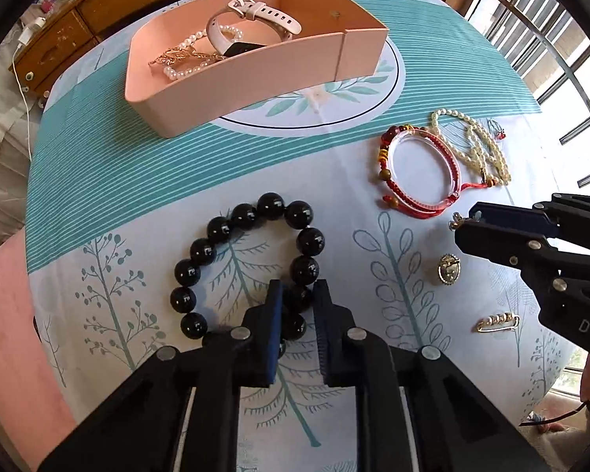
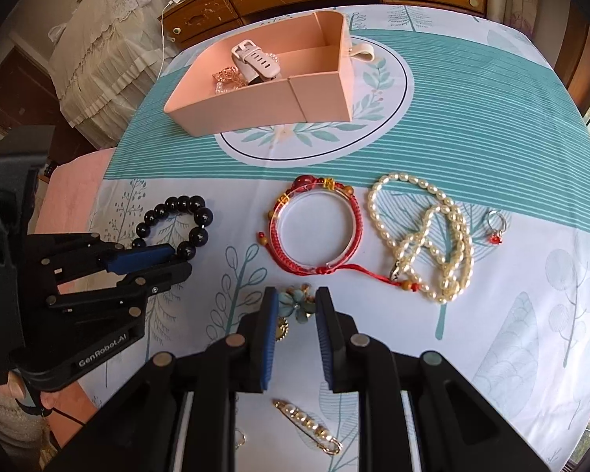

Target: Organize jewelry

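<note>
A leaf-printed teal and white tablecloth (image 2: pixel 491 126) carries a pink rectangular box (image 2: pixel 255 98) holding a white strap watch (image 2: pixel 251 61). The left gripper (image 1: pixel 298 295) has its jaws partly open astride the black glossy bead bracelet (image 1: pixel 232 228), not yet pinching it. The right gripper (image 2: pixel 295 303) brackets a small teal flower brooch (image 2: pixel 295 303), fingers seemingly touching it without a clear clamp.
</note>
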